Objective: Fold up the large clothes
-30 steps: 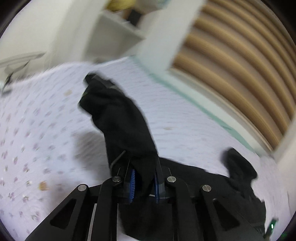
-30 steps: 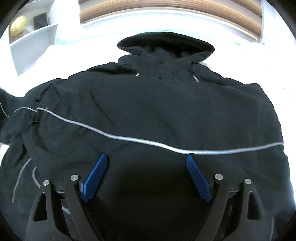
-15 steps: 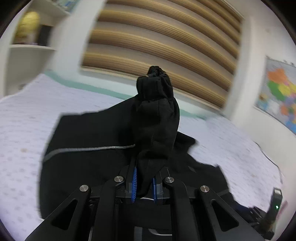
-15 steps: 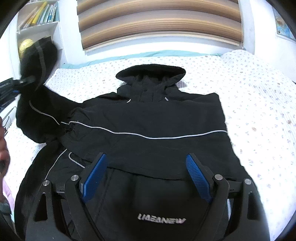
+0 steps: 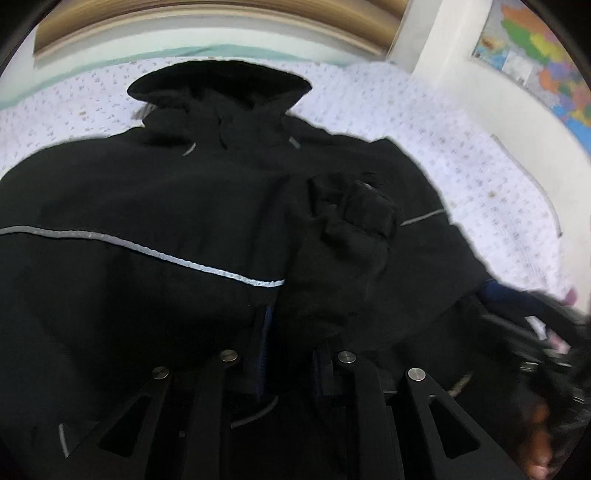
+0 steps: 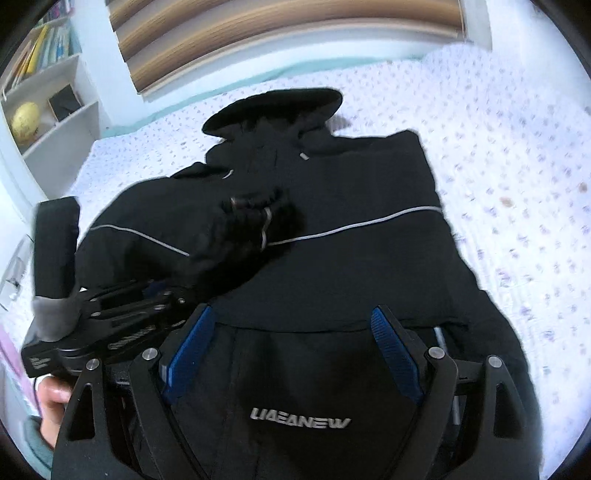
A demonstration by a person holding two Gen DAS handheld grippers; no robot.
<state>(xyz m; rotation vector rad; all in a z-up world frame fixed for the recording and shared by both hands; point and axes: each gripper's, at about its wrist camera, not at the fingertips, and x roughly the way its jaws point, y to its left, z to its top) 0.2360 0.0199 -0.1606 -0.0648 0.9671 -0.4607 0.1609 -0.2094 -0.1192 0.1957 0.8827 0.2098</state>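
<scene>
A large black hooded jacket [image 6: 369, 192] with thin reflective piping lies flat on the bed, hood toward the headboard; it also fills the left wrist view [image 5: 147, 192]. My left gripper [image 5: 291, 350] is shut on the jacket's left sleeve [image 5: 343, 251], which is folded over the chest with its cuff [image 6: 255, 218] near the middle. In the right wrist view the left gripper [image 6: 162, 291] comes in from the left. My right gripper [image 6: 295, 332] is open and empty above the jacket's lower part, over the white logo [image 6: 301, 413].
The bed has a white sheet with small purple flowers [image 6: 517, 166]. A slatted wooden headboard [image 6: 277, 33] is behind it. A white shelf unit with books and a yellow ball [image 6: 26, 118] stands at the left. A map [image 5: 543, 48] hangs on the right wall.
My left gripper has carried the sleeve from out at the side, up and over, and laid it across the jacket's chest. The right gripper has stayed open over the hem.
</scene>
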